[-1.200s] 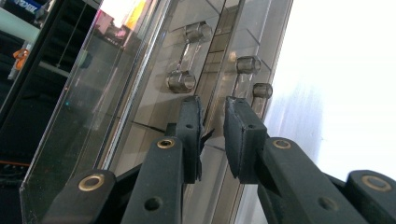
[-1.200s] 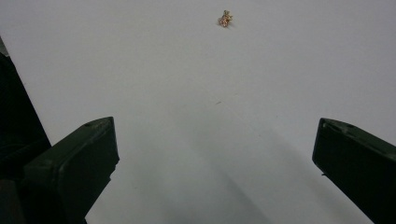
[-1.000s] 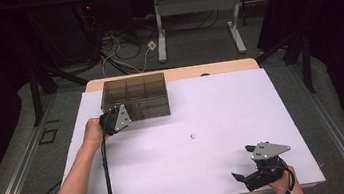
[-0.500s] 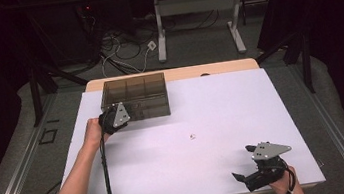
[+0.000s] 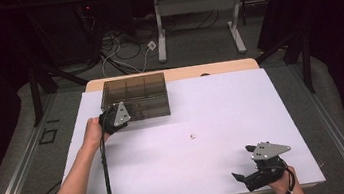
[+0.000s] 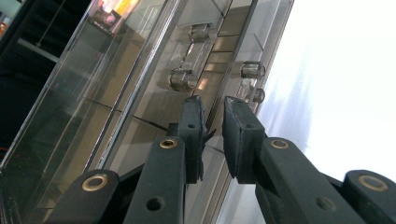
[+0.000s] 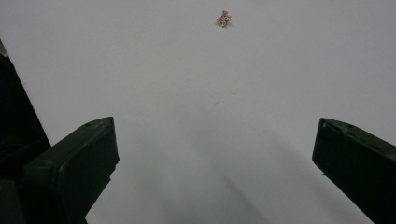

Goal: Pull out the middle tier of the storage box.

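Observation:
A smoky see-through compartment box (image 5: pixel 134 94) (image 6: pixel 116 70) stands at the back left of the white table (image 5: pixel 221 105). My left gripper (image 5: pixel 129 113) (image 6: pixel 214 105) is at the box's front left edge, jaws nearly together with the thin front lip of the box pinched between the pads. Clear round latch knobs (image 6: pixel 183 79) sit just beyond the fingertips. My right gripper (image 5: pixel 242 162) (image 7: pixel 217 126) rests near the table's front right corner, jaws wide open with nothing between them. A tiny pale object (image 5: pixel 192 136) (image 7: pixel 223 18) lies on the table ahead of it.
A wooden strip (image 5: pixel 207 69) runs along the table's back edge. Beyond it are a white desk frame (image 5: pixel 160 33) and loose cables (image 5: pixel 119 53) on the grey floor. Dark curtains close off both sides.

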A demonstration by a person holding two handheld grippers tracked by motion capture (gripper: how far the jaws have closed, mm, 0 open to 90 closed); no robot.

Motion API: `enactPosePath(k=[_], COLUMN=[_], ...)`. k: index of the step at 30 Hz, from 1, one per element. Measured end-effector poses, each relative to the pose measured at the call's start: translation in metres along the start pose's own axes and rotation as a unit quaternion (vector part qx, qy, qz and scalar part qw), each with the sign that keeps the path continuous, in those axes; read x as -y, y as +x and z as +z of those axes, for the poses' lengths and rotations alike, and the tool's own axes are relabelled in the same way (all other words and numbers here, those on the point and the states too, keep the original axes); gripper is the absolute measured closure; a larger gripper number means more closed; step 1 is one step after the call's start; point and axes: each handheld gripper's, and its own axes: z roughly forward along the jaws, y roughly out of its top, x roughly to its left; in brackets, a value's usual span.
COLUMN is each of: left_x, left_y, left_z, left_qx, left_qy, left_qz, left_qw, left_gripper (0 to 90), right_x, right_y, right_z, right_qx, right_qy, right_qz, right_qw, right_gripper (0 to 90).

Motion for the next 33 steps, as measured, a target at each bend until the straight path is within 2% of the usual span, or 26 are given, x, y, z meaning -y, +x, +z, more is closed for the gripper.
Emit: enactPosePath(k=[7, 14, 18, 23, 30, 33], left_x=[0.002, 0.001, 0.000, -0.001, -0.002, -0.002], left_y=[0.001, 0.002, 0.001, 0.000, -0.002, -0.003], left_z=[0.000, -0.001, -0.003, -0.006, -0.008, -0.010], left_qx=[0.005, 0.015, 0.025, 0.034, 0.042, 0.045], left_qy=[-0.004, -0.005, 0.003, 0.004, 0.009, 0.009], left_qz=[-0.013, -0.014, -0.013, -0.023, -0.026, -0.026], left_qw=[0.9999, 0.9998, 0.9996, 0.9992, 0.9987, 0.9986], left_gripper=[76.9, 77.0, 77.2, 77.4, 77.7, 77.8], right_x=[0.000, 0.001, 0.000, 0.000, 0.000, 0.000], right_y=[-0.001, 0.000, 0.000, 0.000, -0.001, -0.001], right_z=[0.000, 0.000, 0.000, -0.001, 0.000, -0.001], right_qx=[-0.002, 0.000, 0.001, 0.003, 0.000, 0.002], right_qy=[0.006, 0.001, 0.001, -0.001, -0.007, -0.001], right_qz=[0.002, 0.004, -0.001, 0.001, 0.003, 0.002], right_qw=[1.0000, 1.0000, 1.0000, 1.0000, 1.0000, 1.0000], right_gripper=[0.0, 0.0, 0.0, 0.0, 0.0, 0.0])
